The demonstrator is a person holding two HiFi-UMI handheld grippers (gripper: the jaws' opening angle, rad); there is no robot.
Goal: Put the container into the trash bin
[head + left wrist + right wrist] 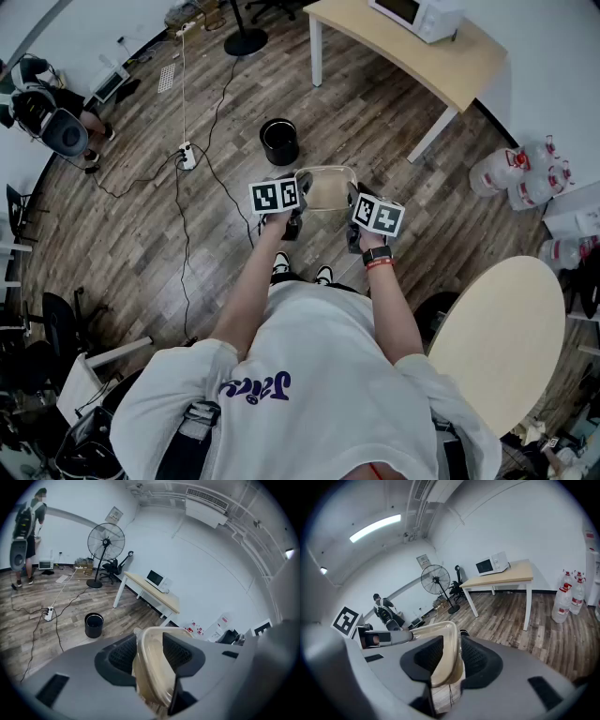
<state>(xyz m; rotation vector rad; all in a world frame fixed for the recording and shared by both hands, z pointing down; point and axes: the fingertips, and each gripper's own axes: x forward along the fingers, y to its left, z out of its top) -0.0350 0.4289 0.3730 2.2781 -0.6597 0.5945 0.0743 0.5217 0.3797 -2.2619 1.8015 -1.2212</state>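
Note:
A clear plastic container [328,187] hangs in the air in front of me, held by its rim from both sides. My left gripper [302,186] is shut on its left rim, which shows pinched between the dark pads in the left gripper view [151,660]. On the opposite rim my right gripper [354,197] is shut too, and the right gripper view shows the rim [449,652] clamped between the pads. The black round trash bin [278,141] stands open on the wooden floor just beyond the container, and it also shows in the left gripper view [93,625].
A wooden table [427,58] with a microwave [418,13] stands at the back right, with water jugs [525,176] to its right. A round table [502,336] is at my right. A power strip with cables [187,156] lies to the left of the bin. A person [47,111] stands far left.

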